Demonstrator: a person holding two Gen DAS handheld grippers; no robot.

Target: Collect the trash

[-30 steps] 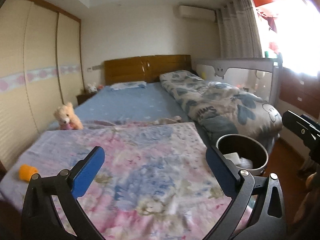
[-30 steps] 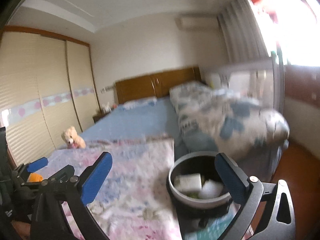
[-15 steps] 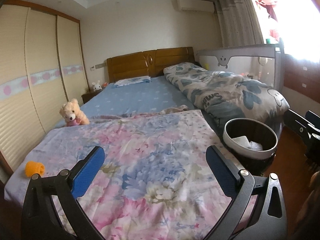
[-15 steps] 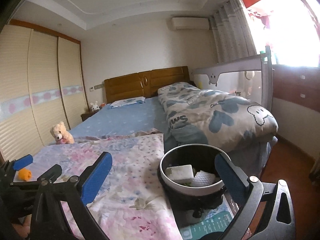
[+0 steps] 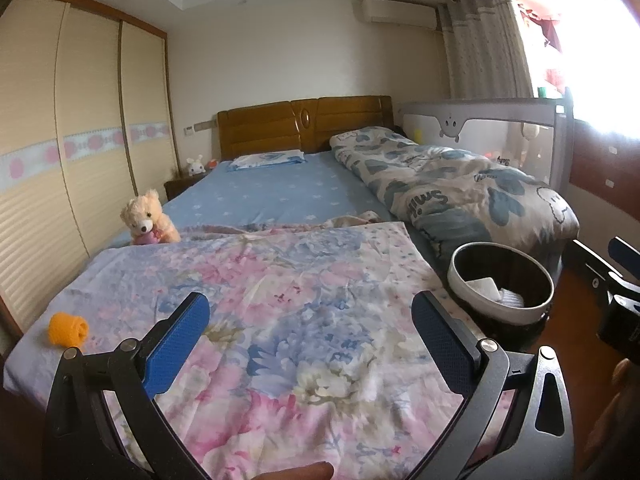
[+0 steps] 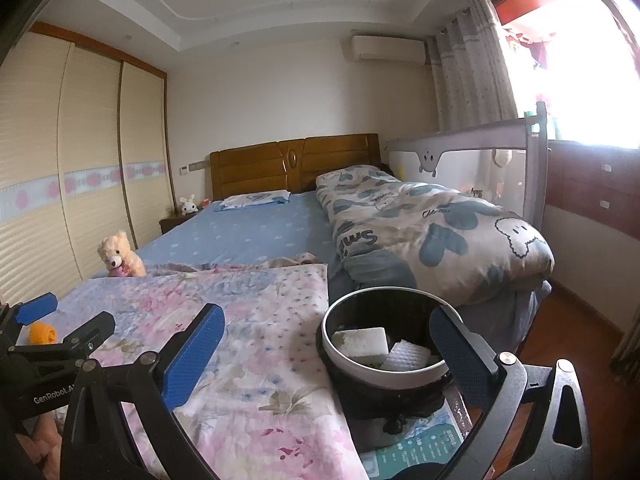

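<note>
Both claws are held wide apart with nothing between the blue pads: the left claw (image 5: pixel 310 332) is raised over the flowered bedspread (image 5: pixel 280 320), and the right claw (image 6: pixel 326 344) is raised over the bedspread's edge and the trash bin (image 6: pixel 384 376). "GenRobot" can be read on the left claw's body (image 6: pixel 52 388) in the right wrist view, and "Smile" is printed on the rolled duvet (image 5: pixel 452 196). An orange crumpled scrap (image 5: pixel 68 329) lies on the bedspread near the bed's left corner, well apart from the bin. White pads are seen inside the bin, which stands beside the bed on a printed mat (image 6: pixel 416 448); the mat is shown only in the right wrist view. A teddy bear (image 5: pixel 148 218) sits on the blue sheet (image 5: pixel 272 196). A wooden headboard (image 5: pixel 304 128), a sliding wardrobe (image 5: pixel 80 152), an air conditioner (image 5: pixel 396 12), curtains (image 5: pixel 484 44) and a grey bed rail (image 5: pixel 480 124) fill the room.
</note>
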